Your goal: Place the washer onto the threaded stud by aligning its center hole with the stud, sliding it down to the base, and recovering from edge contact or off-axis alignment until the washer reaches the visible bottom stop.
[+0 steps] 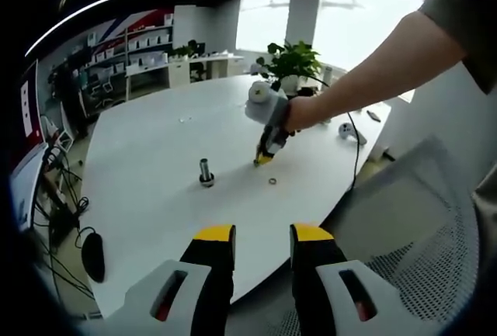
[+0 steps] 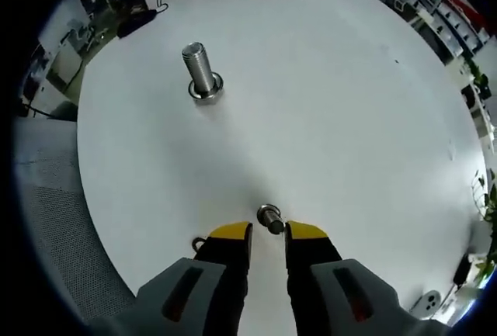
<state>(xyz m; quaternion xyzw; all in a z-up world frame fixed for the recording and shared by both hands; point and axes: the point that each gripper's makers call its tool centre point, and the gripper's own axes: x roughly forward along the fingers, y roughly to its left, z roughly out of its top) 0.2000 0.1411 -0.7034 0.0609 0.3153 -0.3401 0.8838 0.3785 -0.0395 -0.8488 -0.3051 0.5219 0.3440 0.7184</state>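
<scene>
White table (image 2: 326,95), round-edged, carries the stud (image 2: 201,72), which stands upright on its nut-like base, well apart from both grippers. Right gripper (image 2: 268,233) is low over the table near its edge; its yellow-tipped jaws stand narrowly apart with the washer (image 2: 269,218) just ahead of the tips, between them. Whether the tips touch the washer cannot be told; it looks tilted, its hole hard to make out. A small dark object beside the left jaw is cut off by it.

Seen from the left gripper view, the right gripper (image 1: 264,155) points down at the table, right of the stud (image 1: 206,173), with the washer (image 1: 273,181) a small ring by its tip. Left gripper (image 1: 262,235) hangs off the table's near edge, jaws parted and empty. Open table surrounds the stud on all sides. Mesh chair (image 1: 419,227) sits right of the table; plant (image 1: 293,60) at the far edge.
</scene>
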